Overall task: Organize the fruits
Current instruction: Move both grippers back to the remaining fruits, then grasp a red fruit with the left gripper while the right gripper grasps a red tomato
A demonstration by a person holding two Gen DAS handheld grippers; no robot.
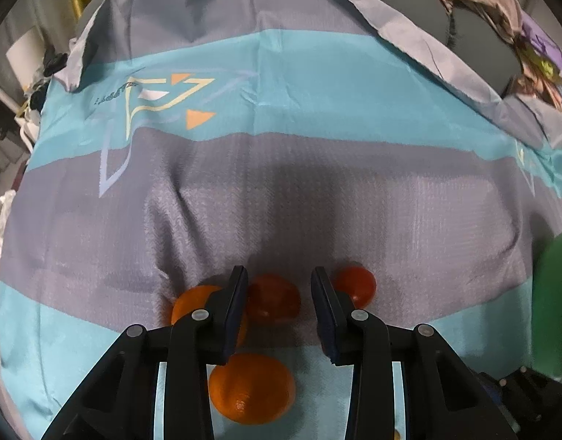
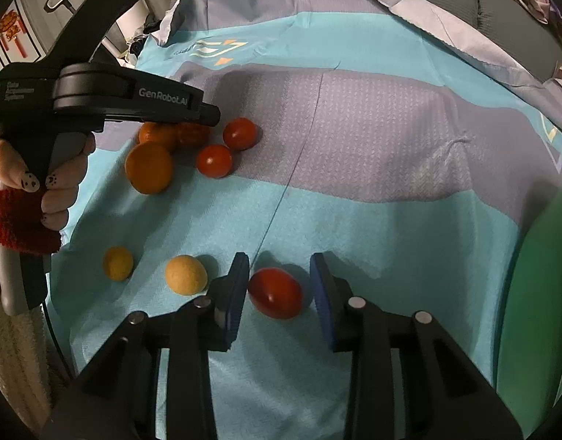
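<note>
In the right wrist view my right gripper (image 2: pixel 280 286) is open, its blue pads either side of a red tomato (image 2: pixel 275 292) on the cloth. Two yellow fruits (image 2: pixel 185 274) (image 2: pixel 117 262) lie to its left. Farther off lie two oranges (image 2: pixel 149 167) (image 2: pixel 158 135) and two tomatoes (image 2: pixel 214 161) (image 2: pixel 240 133); a third red fruit (image 2: pixel 193 132) sits under the left gripper's body (image 2: pixel 108 95). In the left wrist view my left gripper (image 1: pixel 279 293) is open above a tomato (image 1: pixel 273 299), with another tomato (image 1: pixel 356 286) at right and oranges (image 1: pixel 251 387) (image 1: pixel 193 302) below and at left.
A blue and grey striped cloth (image 2: pixel 354 201) covers the table. A green container (image 2: pixel 537 311) stands at the right edge, also seen in the left wrist view (image 1: pixel 556 293). Crumpled fabric (image 1: pixel 501 11) lies at the back right. Clutter stands beyond the left edge.
</note>
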